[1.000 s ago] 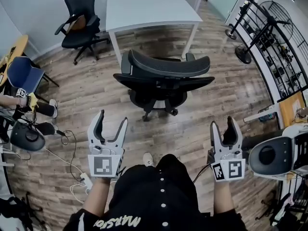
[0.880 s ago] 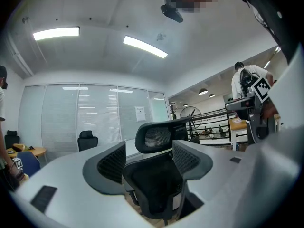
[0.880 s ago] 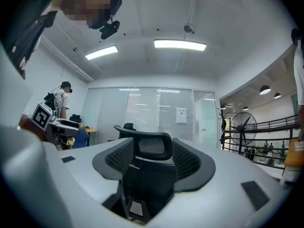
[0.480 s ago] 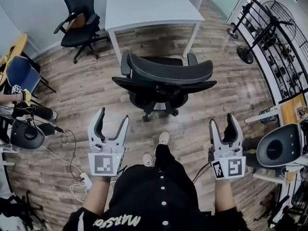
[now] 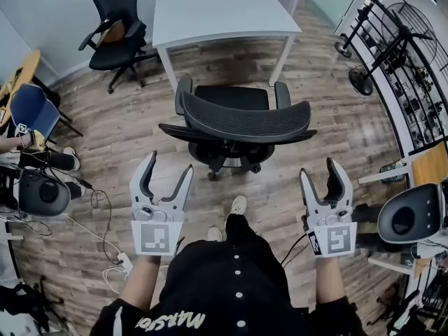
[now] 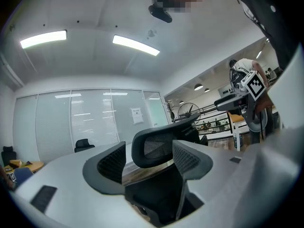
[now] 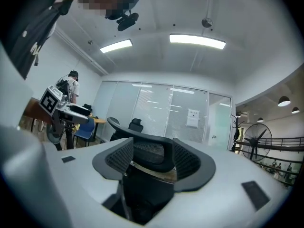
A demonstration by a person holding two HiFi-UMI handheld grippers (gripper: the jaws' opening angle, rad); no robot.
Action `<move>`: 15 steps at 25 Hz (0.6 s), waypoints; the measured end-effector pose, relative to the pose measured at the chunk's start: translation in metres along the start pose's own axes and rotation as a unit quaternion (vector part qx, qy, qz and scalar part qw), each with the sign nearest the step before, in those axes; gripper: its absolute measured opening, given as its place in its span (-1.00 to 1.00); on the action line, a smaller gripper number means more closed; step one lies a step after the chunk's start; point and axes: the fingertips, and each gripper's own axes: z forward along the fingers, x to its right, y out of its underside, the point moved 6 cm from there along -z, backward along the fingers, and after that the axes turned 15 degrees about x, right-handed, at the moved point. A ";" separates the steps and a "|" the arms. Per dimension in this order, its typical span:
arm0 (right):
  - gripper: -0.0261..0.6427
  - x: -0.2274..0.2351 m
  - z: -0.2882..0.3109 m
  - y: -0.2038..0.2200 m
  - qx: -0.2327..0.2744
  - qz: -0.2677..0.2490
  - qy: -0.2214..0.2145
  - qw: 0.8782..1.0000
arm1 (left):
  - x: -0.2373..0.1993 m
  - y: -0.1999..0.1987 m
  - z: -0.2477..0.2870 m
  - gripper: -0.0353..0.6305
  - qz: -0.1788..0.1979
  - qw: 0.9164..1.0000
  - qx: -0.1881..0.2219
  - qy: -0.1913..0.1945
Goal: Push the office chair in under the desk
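A black mesh office chair (image 5: 238, 121) stands on the wood floor just in front of the white desk (image 5: 222, 9). Its backrest faces me and its seat points at the desk. My left gripper (image 5: 168, 170) is open and empty, a short way short of the backrest's left end. My right gripper (image 5: 320, 177) is also open and empty, near the backrest's right end. Neither touches the chair. In the left gripper view the chair (image 6: 156, 145) shows between the spread jaws of the left gripper (image 6: 148, 167). The right gripper view likewise shows the chair (image 7: 137, 134) beyond the right gripper (image 7: 152, 167).
A second black office chair (image 5: 115, 19) stands back left and a blue chair (image 5: 31, 110) at the left edge. Cables (image 5: 105, 236) trail on the floor at left. A fan and rack (image 5: 392, 40) line the right side. A white device (image 5: 413, 219) sits close on my right.
I have stepped forward, one shoe now ahead of me. The chair's backrest lies squarer to me and closer. Both grippers have come nearer to it and stay open.
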 end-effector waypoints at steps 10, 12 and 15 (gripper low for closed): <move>-0.14 -0.001 0.040 -0.004 0.025 -0.062 -0.040 0.997 | 0.009 -0.006 0.034 0.05 0.134 0.988 -0.018 0.069; -0.13 -0.002 0.047 -0.002 0.021 -0.085 -0.049 0.995 | 0.010 -0.006 0.041 0.05 0.152 0.985 -0.017 0.080; -0.13 -0.006 0.054 0.003 -0.003 -0.133 -0.077 0.988 | 0.015 -0.005 0.050 0.05 0.171 0.981 -0.020 0.095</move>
